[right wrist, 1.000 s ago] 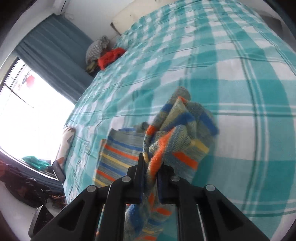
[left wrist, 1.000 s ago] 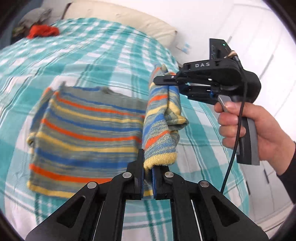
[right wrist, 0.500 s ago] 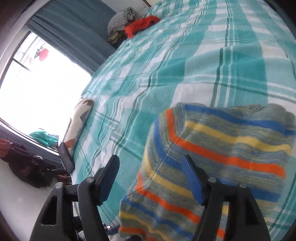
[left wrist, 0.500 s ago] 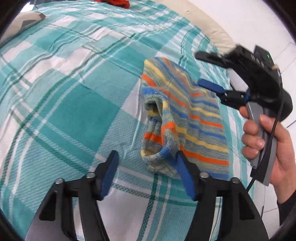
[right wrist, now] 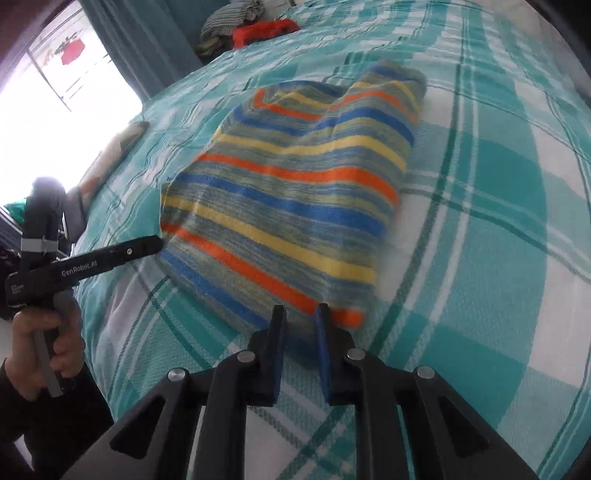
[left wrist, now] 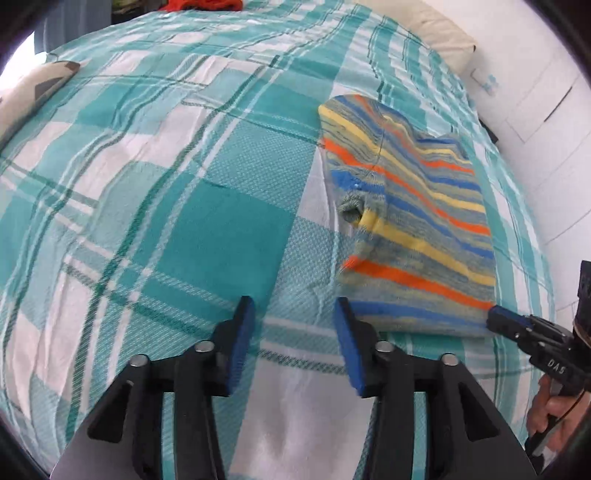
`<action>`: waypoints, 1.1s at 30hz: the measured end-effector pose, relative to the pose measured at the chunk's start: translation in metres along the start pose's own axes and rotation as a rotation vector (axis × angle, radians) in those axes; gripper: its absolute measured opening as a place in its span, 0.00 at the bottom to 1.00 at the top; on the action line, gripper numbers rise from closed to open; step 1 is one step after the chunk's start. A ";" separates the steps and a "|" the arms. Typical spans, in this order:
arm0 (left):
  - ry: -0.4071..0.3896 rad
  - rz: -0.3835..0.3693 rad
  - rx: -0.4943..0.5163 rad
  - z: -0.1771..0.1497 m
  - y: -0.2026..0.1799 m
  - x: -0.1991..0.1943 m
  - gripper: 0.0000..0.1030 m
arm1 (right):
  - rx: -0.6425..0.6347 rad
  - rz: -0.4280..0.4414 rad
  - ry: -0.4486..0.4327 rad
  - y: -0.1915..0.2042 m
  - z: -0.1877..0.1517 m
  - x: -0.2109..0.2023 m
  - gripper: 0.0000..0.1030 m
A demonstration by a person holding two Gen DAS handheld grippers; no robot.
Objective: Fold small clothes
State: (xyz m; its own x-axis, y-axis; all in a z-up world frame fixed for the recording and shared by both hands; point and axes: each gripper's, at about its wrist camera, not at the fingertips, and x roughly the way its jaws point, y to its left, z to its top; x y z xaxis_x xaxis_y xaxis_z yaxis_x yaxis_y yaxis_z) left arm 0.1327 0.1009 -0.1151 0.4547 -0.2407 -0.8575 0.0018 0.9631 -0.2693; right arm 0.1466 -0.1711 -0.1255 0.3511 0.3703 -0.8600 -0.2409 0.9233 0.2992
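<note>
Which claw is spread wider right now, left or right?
The left claw: its pads stand far apart over the bedspread, beside the striped sweater. The right claw shows only a narrow gap at the sweater's edge.

Teal plaid bedspread [left wrist: 155, 229], red garment [right wrist: 264, 30], curtain [right wrist: 147, 48]

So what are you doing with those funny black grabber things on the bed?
A person is folding a small striped sweater on a teal checked bedspread, using a hand-held gripper in each hand. The sweater lies folded flat on the bed. The left hand-held gripper is open and empty, just beside the sweater's near corner. The right hand-held gripper sits at the sweater's near edge with its jaws a little apart, not holding anything. More clothes wait in a pile at the far end.
</note>
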 end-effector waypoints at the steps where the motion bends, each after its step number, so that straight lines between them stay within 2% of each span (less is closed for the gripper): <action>1: -0.015 -0.006 -0.012 -0.004 0.005 -0.009 0.78 | 0.044 -0.017 -0.029 -0.002 -0.003 -0.010 0.27; 3: -0.042 -0.006 -0.020 -0.012 0.014 -0.021 0.83 | 0.094 -0.037 -0.096 -0.001 -0.017 -0.031 0.61; 5: -0.048 0.005 -0.002 -0.024 0.018 -0.031 0.84 | 0.111 -0.072 -0.153 0.006 -0.036 -0.048 0.81; 8: -0.065 0.022 0.036 -0.040 0.019 -0.034 0.85 | 0.131 -0.142 -0.196 0.012 -0.070 -0.063 0.82; 12: -0.062 0.016 0.036 -0.055 0.016 -0.031 0.85 | 0.195 -0.239 -0.178 0.011 -0.111 -0.067 0.82; 15: -0.069 0.011 0.064 -0.055 0.007 -0.034 0.85 | 0.210 -0.280 -0.191 0.013 -0.126 -0.076 0.82; 18: -0.089 0.015 0.095 -0.049 -0.003 -0.038 0.85 | 0.206 -0.286 -0.200 0.013 -0.126 -0.080 0.82; 24: -0.104 -0.022 0.093 -0.023 -0.011 -0.036 0.85 | 0.175 -0.280 -0.232 0.018 -0.109 -0.085 0.82; 27: -0.107 -0.059 0.080 0.006 -0.015 -0.029 0.85 | 0.135 -0.269 -0.240 0.023 -0.092 -0.081 0.82; 30: -0.118 -0.084 0.095 0.047 -0.030 -0.016 0.87 | 0.062 -0.245 -0.260 0.031 -0.055 -0.077 0.82; 33: -0.100 -0.037 0.121 0.086 -0.044 0.015 0.87 | -0.016 -0.200 -0.350 0.041 -0.003 -0.076 0.82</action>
State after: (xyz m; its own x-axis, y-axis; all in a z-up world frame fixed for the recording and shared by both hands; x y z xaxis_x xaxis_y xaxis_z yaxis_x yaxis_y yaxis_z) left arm 0.2165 0.0656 -0.0786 0.5384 -0.2691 -0.7986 0.1249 0.9627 -0.2402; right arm 0.1070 -0.1619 -0.0494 0.6789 0.1982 -0.7070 -0.1499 0.9800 0.1309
